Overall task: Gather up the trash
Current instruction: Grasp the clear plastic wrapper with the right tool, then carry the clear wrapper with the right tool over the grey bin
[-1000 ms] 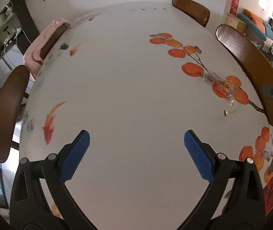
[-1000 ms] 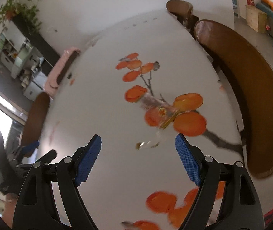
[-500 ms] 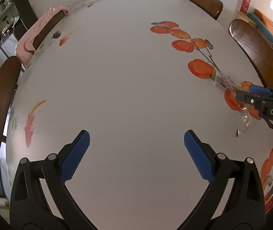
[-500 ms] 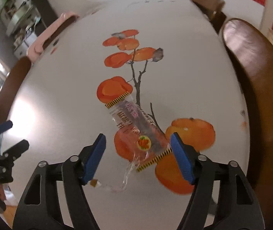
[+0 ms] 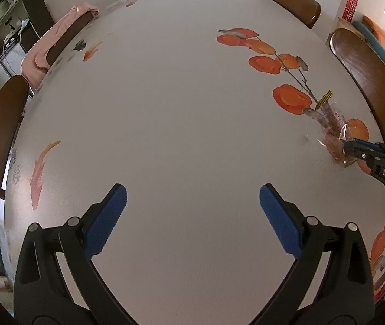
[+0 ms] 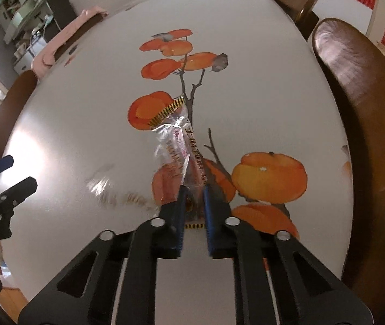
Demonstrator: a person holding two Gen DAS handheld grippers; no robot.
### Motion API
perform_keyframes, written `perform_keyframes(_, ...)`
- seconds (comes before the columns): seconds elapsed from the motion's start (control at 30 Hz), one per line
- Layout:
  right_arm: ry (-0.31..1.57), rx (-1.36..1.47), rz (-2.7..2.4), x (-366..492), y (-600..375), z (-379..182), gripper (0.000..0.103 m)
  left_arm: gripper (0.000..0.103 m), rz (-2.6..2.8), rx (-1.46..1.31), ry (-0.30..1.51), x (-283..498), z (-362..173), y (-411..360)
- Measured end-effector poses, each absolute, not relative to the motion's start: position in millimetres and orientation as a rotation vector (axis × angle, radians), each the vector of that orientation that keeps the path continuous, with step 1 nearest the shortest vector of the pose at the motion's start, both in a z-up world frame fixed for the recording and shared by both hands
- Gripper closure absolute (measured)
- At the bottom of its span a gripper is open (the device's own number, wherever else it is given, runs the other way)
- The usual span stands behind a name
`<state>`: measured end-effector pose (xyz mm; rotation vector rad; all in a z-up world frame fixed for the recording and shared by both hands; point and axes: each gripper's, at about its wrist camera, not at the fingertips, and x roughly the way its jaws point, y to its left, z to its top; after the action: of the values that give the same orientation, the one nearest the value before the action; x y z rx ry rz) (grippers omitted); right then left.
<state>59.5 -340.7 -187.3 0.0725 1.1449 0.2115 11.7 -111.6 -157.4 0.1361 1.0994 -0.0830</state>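
We see the right gripper (image 6: pixel 194 189) clenched on the near end of a clear plastic wrapper (image 6: pixel 181 146), which rises crumpled from the white table (image 6: pixel 260 103) over its painted persimmons (image 6: pixel 269 176). Our left gripper (image 5: pixel 192 207) hangs released above bare tabletop, well apart from the wrapper. Wooden chairs (image 6: pixel 355 103) ring the table.

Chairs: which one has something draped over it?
The far-left chair, across the table from the right gripper. A pink cloth hangs over its backrest; the other three wooden backrests in the left wrist view are bare.
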Motion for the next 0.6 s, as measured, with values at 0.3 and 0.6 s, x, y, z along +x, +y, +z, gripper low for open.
perform_keyframes(0.3, 1.112, 0.107, 0.38, 53, -285, -151, 0.098, 0.007, -0.001, 0.069, 1.058, 1, -142, -59)
perform_keyframes(0.6, 1.094, 0.047, 0.638, 41, -142, -123, 0.098, 0.007, 0.221, -0.073, 1.0, -56, -117, 70)
